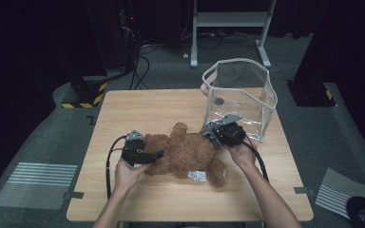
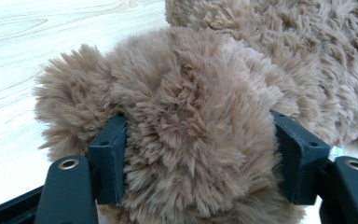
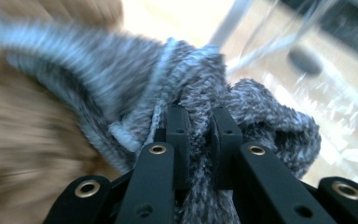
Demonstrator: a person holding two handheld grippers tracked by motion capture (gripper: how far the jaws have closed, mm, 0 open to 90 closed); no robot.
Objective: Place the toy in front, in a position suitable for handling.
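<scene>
Left gripper (image 2: 198, 161) clamps a furry limb of the brown teddy bear (image 1: 185, 152) lying mid-table; right gripper (image 3: 199, 140) pinches its grey knit scarf (image 3: 182, 79) (soft, light, best held by limbs), clear bag (image 1: 240, 97) at two o'clock

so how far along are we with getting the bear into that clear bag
Early, if bagging is the aim. Done: both grippers have a hold. In hand: the left gripper is clamped on the teddy bear, the right gripper on its grey scarf. Left: the bear lies on the table, and the clear bag holds no bear.
</scene>
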